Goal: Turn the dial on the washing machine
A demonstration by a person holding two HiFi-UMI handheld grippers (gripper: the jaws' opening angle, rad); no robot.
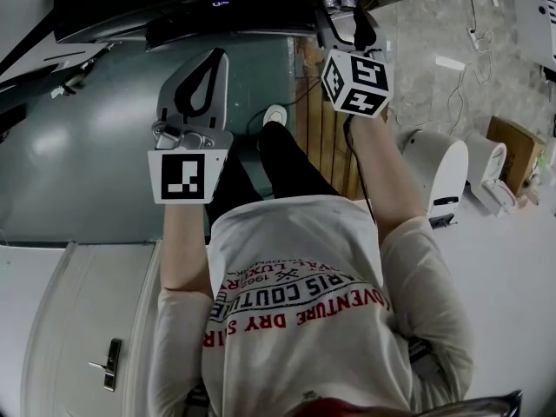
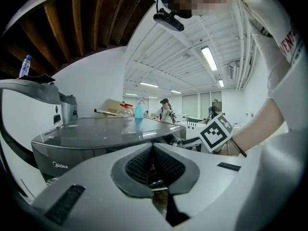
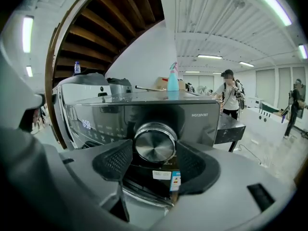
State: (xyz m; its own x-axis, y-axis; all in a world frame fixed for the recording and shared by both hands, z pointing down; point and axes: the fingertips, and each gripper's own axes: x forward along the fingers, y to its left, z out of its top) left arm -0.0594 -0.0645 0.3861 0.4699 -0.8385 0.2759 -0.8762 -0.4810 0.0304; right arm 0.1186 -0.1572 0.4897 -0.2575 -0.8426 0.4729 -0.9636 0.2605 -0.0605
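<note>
The right gripper is pinching the one dial on the one washing machine. The left gripper is hovering to its left, its two jaws pressed together and empty.

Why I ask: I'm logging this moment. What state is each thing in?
Right gripper: shut on the dial.
Left gripper: shut, empty, away from the controls.
Dial: gripped on both sides.
Washing machine display: lit, showing digits.
</note>
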